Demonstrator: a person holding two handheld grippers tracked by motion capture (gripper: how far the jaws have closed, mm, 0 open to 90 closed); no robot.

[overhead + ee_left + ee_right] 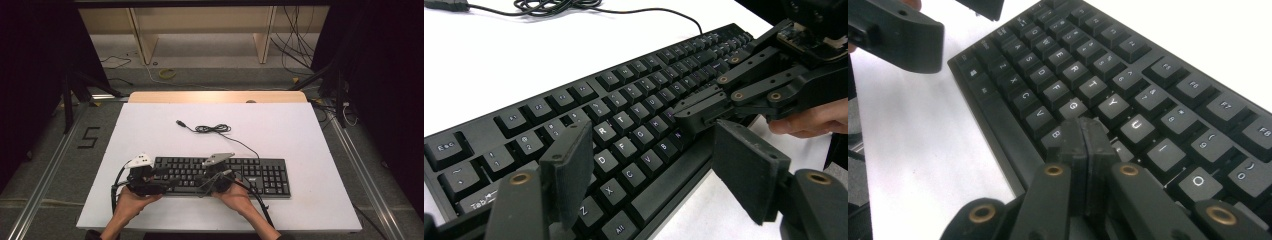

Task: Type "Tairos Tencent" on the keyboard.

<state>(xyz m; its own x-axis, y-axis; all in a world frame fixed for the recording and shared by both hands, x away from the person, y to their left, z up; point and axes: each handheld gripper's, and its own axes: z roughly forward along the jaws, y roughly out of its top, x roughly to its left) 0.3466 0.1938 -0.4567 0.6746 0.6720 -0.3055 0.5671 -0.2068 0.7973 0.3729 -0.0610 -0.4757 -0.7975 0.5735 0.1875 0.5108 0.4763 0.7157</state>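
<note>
Right gripper view: my right gripper (1083,131) is clenched on nothing, jaws pressed flat together, tip down on the keyboard (1128,95) around H, just below G and Y. Step looks like key pressing; next, lift clear and aim the tip again. My left gripper (644,165) hangs released over C and V. Keyboard: black, full-size, white legends, near table edge

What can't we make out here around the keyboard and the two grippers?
- Right gripper, right gripper view: shut jaws cover the key under their tip, so which key they touch is unclear.
- Keyboard, high view: key legends too small.
- Left gripper, left gripper view: open jaws hide some left-hand keys.
- Cable plug, high view: type too small.
</note>
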